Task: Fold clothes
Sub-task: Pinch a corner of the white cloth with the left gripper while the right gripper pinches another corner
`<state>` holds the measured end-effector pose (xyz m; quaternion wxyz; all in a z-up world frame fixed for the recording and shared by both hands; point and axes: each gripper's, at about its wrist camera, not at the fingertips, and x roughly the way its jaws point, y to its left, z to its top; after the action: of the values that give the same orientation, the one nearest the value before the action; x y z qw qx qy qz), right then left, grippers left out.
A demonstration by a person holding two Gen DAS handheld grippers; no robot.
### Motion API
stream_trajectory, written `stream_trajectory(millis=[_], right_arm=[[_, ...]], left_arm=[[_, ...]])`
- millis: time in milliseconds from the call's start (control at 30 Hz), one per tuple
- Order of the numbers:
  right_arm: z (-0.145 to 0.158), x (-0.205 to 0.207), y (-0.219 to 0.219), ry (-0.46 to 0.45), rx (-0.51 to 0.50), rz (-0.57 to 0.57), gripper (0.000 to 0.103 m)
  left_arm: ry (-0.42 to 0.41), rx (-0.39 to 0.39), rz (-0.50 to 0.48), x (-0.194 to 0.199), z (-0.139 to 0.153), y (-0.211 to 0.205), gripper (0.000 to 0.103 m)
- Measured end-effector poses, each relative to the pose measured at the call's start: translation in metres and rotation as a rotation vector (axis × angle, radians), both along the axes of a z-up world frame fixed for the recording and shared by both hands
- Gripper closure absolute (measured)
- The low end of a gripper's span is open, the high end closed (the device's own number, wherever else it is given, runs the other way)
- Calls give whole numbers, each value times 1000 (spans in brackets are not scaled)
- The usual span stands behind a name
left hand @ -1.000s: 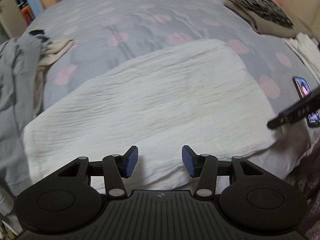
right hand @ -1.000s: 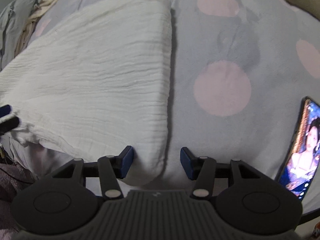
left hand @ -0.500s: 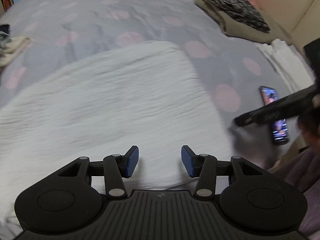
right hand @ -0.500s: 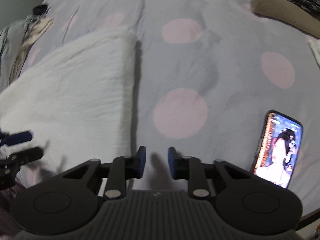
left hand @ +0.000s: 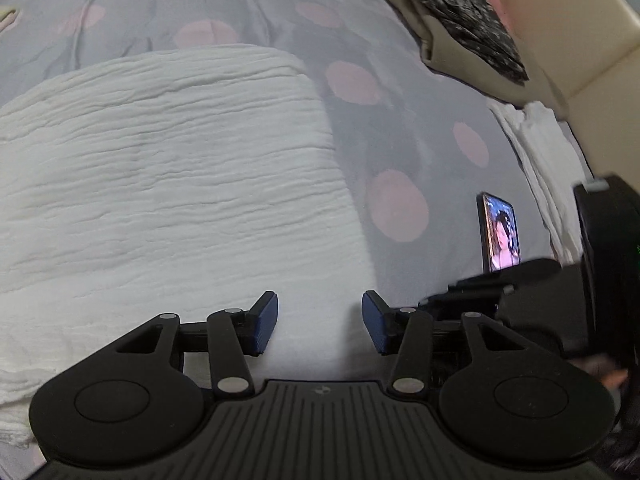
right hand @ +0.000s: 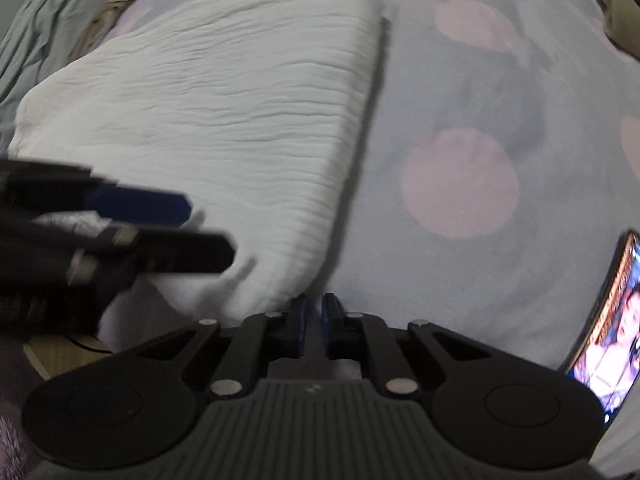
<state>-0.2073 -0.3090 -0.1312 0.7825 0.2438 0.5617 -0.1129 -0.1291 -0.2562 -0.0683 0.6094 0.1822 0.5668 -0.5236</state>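
Landmark: the white cloth [left hand: 168, 184], folded to a thick crinkled slab, is laid flat on the bedsheet [left hand: 400, 128], which is grey with pink dots.

Left gripper [left hand: 319, 322]: is held over the near edge of the white cloth, pointing steeply down. Its blue pads [left hand: 265, 322] are spread apart and nothing is pinched between them; cloth is seen through the gap.

Right gripper [right hand: 314, 326]: is placed at the near right corner of the white cloth. The jaws are closing, with only a thin slit left between the pads. A pale sliver is seen in that slit; whether it is cloth cannot be told.

Gripper spacing: the two grippers are seen close together along the near edge of the white cloth, the left one blurred in the right wrist view.

Phone [left hand: 500, 236]: is laid on the bedsheet to the right of the white cloth, apart from it, with its screen lit.

Folded pile [left hand: 464, 28]: a dark patterned piece on a beige one is stacked beyond the white cloth, far right.

Loose clothes [right hand: 60, 20]: a grey and cream heap is left beyond the far left corner of the white cloth.
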Motion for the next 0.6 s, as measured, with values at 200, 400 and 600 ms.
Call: stream_trajectory(millis=[200, 400, 600], right_arm=[[9, 4, 6, -53, -12, 30, 94], [18, 2, 6, -71, -12, 40, 94], [27, -1, 7, -107, 1, 54, 95]], left_arm=[[67, -13, -4, -2, 2, -11, 59], [68, -10, -41, -11, 8, -26, 57], [89, 63, -31, -16, -14, -37, 57]])
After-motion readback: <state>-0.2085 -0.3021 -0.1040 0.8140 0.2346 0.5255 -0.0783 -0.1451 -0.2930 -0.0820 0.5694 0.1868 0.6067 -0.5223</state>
